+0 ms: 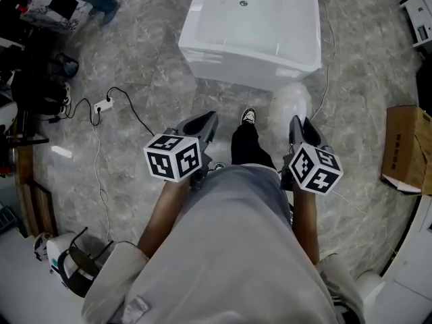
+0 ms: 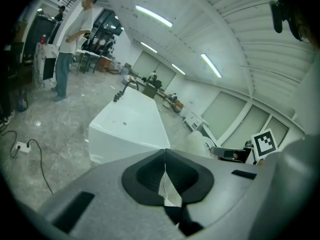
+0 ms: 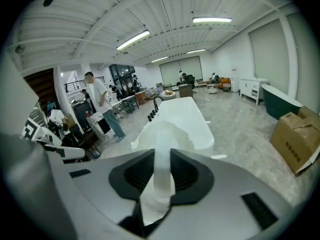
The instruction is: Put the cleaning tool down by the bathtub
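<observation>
The white bathtub (image 1: 250, 25) stands on the grey marble floor just ahead of me, and it also fills the middle of both gripper views (image 2: 130, 124) (image 3: 187, 116). My right gripper (image 1: 295, 121) (image 3: 162, 151) is shut on the cleaning tool (image 1: 290, 103) (image 3: 162, 159). The tool is a pale, translucent white thing whose handle runs between the jaws, with its rounded head sticking out toward the tub's near right corner. My left gripper (image 1: 209, 119) (image 2: 165, 153) is shut with nothing in it, and it hangs level with the right one, a short way left of it.
A cardboard box (image 1: 408, 150) (image 3: 295, 136) sits on the floor to the right. A power strip (image 1: 102, 104) with a black cable lies on the floor at left. A person (image 2: 70, 39) stands by tables beyond the tub. My own shoe (image 1: 248, 117) is near the tub's front.
</observation>
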`<action>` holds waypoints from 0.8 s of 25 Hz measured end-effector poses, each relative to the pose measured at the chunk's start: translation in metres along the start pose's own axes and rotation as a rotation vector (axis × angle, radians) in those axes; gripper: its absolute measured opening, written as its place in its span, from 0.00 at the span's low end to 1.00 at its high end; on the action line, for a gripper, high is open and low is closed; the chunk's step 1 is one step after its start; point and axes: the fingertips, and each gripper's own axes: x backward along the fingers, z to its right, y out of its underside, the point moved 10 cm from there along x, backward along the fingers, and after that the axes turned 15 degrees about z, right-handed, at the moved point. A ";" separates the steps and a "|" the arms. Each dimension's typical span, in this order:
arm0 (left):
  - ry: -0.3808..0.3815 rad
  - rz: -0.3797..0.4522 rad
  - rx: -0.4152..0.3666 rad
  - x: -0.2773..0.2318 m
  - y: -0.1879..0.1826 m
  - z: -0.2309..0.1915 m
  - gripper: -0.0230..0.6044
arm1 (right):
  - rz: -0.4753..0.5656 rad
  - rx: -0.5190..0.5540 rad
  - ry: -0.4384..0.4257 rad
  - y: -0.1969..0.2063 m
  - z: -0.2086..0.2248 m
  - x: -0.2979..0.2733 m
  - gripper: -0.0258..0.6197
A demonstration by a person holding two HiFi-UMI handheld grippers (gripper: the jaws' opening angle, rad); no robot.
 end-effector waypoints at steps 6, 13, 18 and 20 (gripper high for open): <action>-0.018 -0.003 -0.021 -0.061 -0.037 0.002 0.05 | 0.012 -0.033 -0.010 -0.031 0.030 -0.054 0.16; 0.029 -0.057 -0.115 -0.147 -0.071 0.015 0.05 | 0.025 -0.095 0.020 -0.053 0.073 -0.110 0.16; 0.058 -0.071 -0.120 -0.204 -0.082 0.030 0.05 | 0.027 -0.121 0.057 -0.064 0.117 -0.136 0.16; 0.063 -0.071 -0.124 -0.221 -0.083 0.036 0.05 | 0.024 -0.123 0.061 -0.068 0.132 -0.146 0.16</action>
